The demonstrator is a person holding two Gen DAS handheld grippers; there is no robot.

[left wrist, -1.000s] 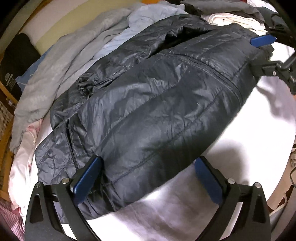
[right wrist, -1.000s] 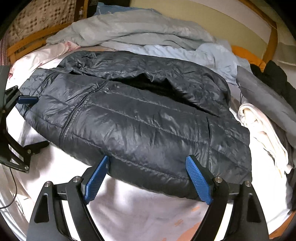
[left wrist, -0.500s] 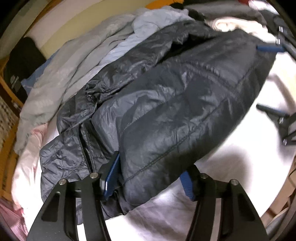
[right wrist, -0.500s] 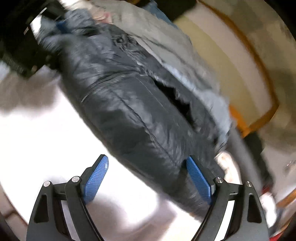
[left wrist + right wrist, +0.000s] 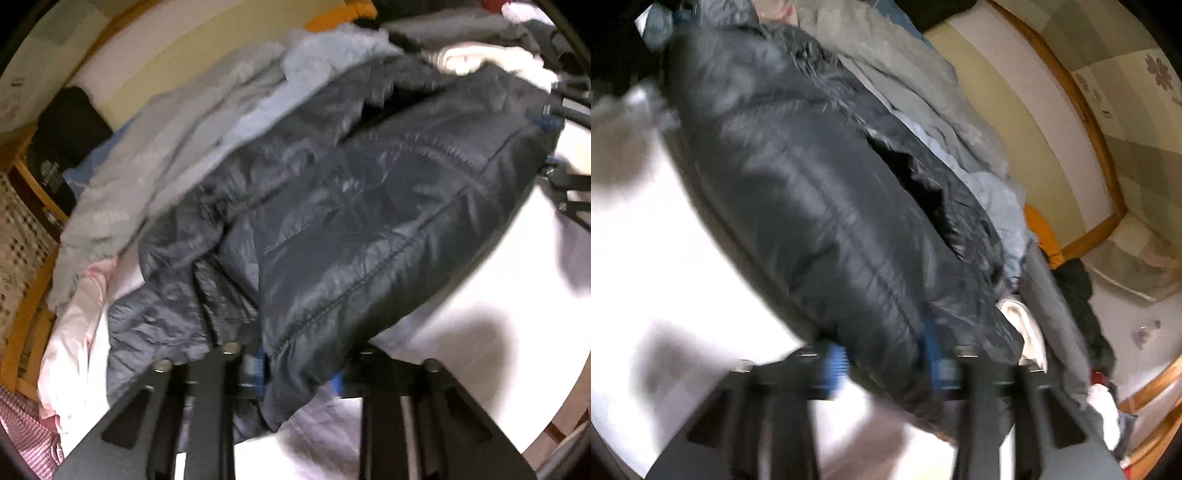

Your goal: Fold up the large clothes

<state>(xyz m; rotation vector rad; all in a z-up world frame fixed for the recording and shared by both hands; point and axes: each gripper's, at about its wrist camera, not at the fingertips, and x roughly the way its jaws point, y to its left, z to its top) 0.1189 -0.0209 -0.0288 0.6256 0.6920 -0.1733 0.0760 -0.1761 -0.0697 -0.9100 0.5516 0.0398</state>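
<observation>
A dark navy quilted puffer jacket (image 5: 351, 229) lies on a white sheet (image 5: 498, 314). It also fills the right wrist view (image 5: 820, 206). My left gripper (image 5: 297, 369) is shut on the jacket's near hem, beside the zipper; only slivers of its blue pads show under the fabric. My right gripper (image 5: 886, 363) is shut on the jacket's other end, blue pads pressed on a fold of it. The right gripper also shows at the far right of the left wrist view (image 5: 554, 147). Both views are motion blurred.
A pile of grey and light blue clothes (image 5: 192, 155) lies behind the jacket, with pink cloth (image 5: 74, 325) at the left. Cream and grey clothes (image 5: 1034, 332) lie to the right. A wooden frame (image 5: 1089, 129) and wall run along the back.
Both grippers went from open around the jacket's edge to shut on it. The right gripper swung round to the jacket's end; the fabric bunched up at both grips.
</observation>
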